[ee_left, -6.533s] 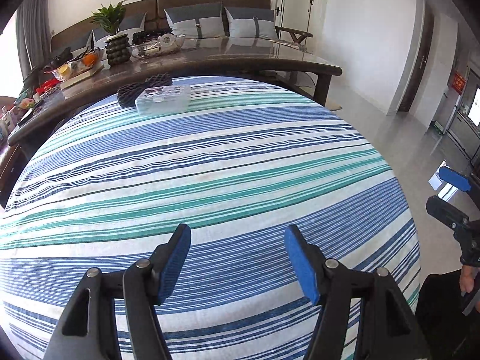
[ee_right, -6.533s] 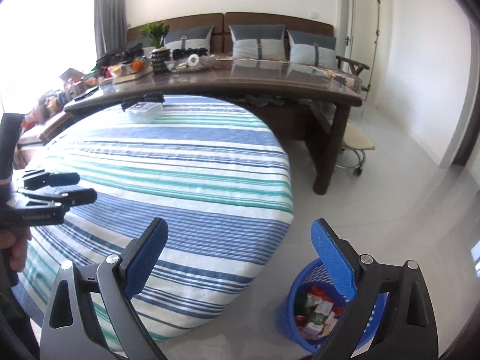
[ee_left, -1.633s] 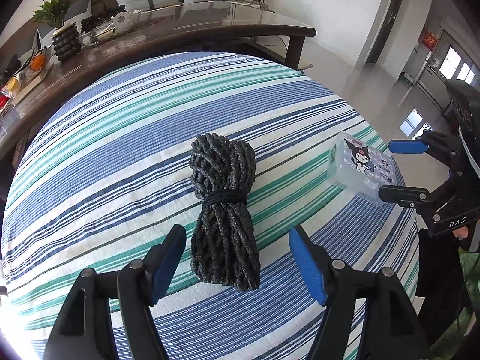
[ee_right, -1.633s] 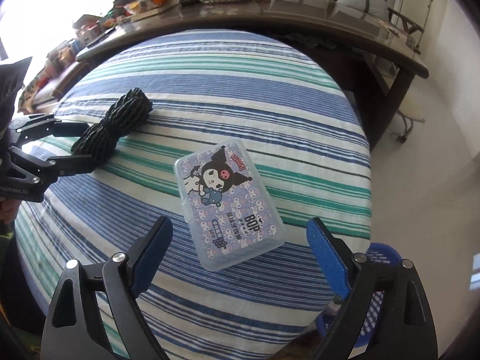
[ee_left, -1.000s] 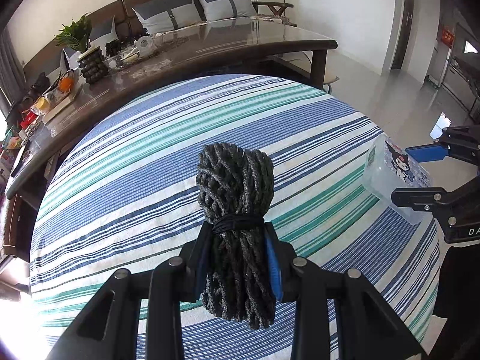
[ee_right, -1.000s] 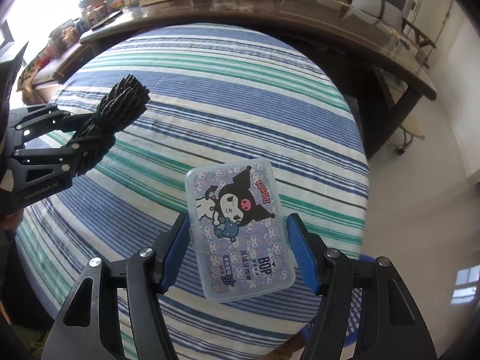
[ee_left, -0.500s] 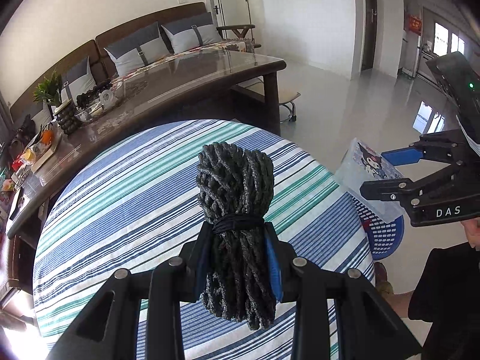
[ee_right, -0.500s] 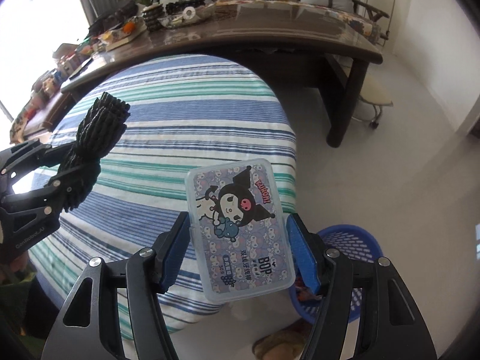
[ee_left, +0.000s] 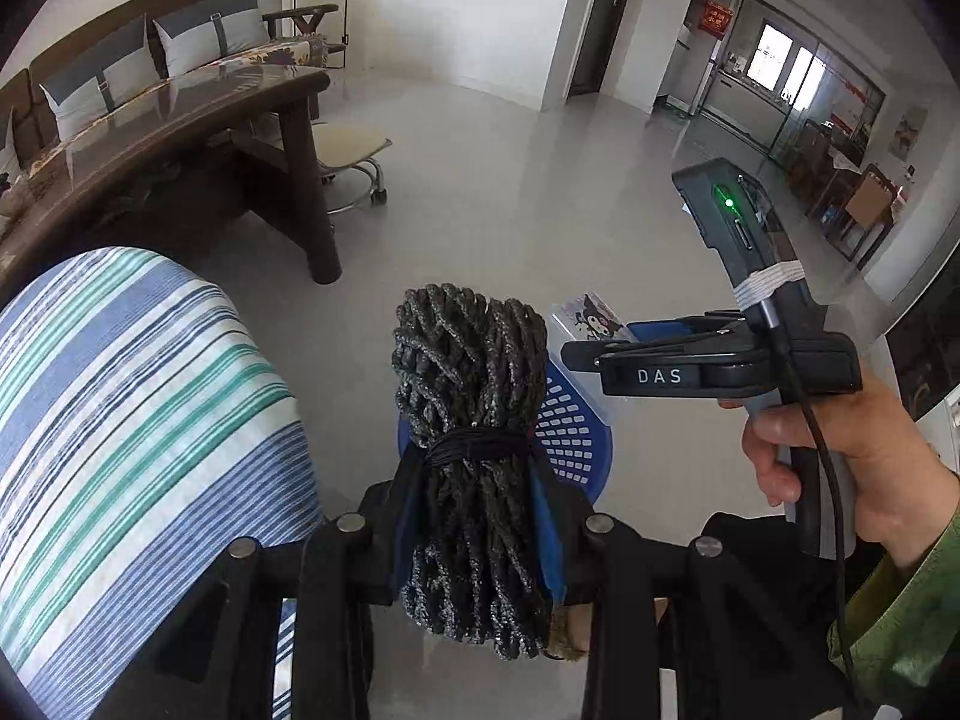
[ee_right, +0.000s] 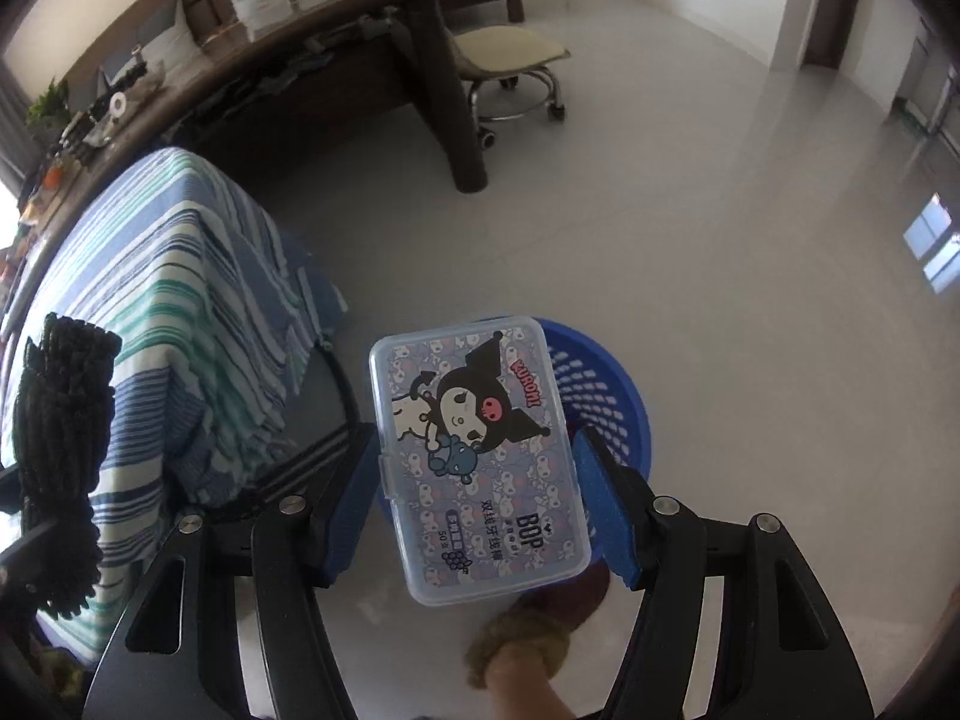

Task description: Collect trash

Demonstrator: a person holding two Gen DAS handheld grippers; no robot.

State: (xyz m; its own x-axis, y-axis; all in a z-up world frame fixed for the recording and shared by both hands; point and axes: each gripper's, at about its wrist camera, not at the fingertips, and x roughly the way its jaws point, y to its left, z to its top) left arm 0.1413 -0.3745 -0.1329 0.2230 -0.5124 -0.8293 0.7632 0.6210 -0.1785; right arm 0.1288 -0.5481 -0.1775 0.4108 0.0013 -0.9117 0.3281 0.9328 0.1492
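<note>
The clear plastic box with a cartoon lid (ee_right: 477, 462), clamped by its long sides in the right gripper (ee_right: 477, 501), is held directly over the blue perforated plastic basket (ee_right: 606, 384) on the floor, nearer than the dark rope bundle (ee_left: 471, 480) gripped by the left gripper (ee_left: 477, 504).

I'm angling both tongs down: left tongs (ee_left: 477, 516) clamping narrow, right tongs (ee_right: 477, 501) clamping wide, side by side.

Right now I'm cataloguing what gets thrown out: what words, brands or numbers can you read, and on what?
"DAS": side of the right hand-held gripper.
"KUROMI": red lettering on the clear plastic box.
"BOP": lower part of the box lid.
Small Chinese line and a number near "BOP": too small to read reliably.
Red sign by the far doorway: blurred.
</note>
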